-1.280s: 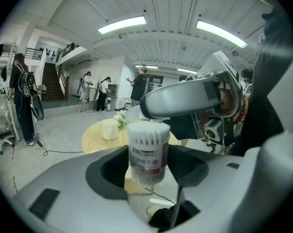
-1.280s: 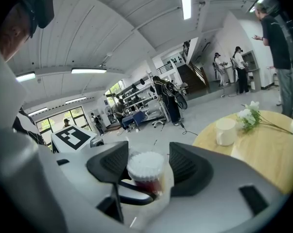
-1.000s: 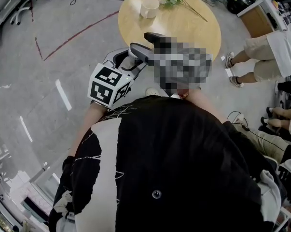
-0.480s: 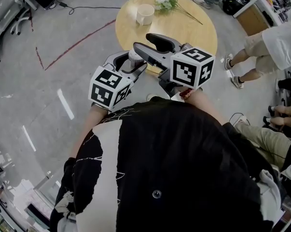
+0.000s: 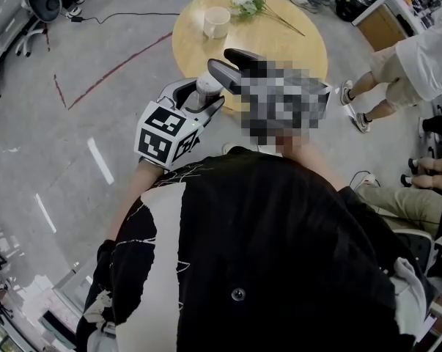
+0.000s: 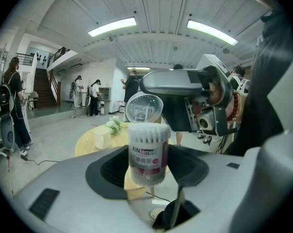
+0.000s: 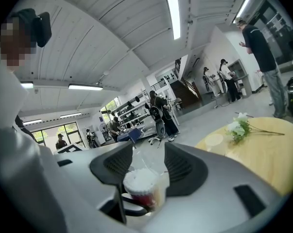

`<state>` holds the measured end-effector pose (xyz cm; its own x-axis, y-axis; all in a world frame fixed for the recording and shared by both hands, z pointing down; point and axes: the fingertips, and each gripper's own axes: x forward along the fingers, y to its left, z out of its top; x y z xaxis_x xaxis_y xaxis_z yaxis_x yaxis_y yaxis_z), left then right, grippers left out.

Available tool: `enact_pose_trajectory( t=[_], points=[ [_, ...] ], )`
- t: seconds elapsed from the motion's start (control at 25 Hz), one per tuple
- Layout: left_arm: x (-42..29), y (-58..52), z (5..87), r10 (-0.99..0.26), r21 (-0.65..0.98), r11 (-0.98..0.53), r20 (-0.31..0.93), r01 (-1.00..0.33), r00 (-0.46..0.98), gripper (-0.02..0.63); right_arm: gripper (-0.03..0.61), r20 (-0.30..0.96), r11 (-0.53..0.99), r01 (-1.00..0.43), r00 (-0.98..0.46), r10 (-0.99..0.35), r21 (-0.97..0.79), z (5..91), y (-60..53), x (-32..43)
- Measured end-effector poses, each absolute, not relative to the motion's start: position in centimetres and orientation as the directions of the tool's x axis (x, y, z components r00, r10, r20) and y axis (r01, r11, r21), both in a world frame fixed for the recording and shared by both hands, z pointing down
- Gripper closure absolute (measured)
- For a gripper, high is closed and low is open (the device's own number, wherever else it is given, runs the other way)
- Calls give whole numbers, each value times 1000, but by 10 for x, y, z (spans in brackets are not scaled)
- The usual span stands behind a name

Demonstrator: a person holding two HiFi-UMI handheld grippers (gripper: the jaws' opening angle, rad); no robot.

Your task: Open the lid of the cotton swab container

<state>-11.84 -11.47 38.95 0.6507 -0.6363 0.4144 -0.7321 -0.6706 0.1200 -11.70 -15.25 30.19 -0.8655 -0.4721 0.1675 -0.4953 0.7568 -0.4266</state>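
Left gripper clamped round the upright cotton swab container at centre frame, right gripper jaws just closing onto its clear lid, already tipped up, so next swing it fully back

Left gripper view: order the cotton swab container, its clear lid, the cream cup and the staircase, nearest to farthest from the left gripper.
1. Cotton swab container: gripped between the jaws.
2. Clear lid: just above and behind it.
3. Cream cup: on the round table, left.
4. Staircase: far left, across the hall.
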Motion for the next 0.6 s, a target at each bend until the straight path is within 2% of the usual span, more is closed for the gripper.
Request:
enact_pose_trajectory(
  t=[0.6],
  points=[
    [-106, -102, 387, -620, 107, -697, 407, -709, 671, 354, 391, 123, 709, -513, -842, -526, -484, 296, -149, -94]
  ],
)
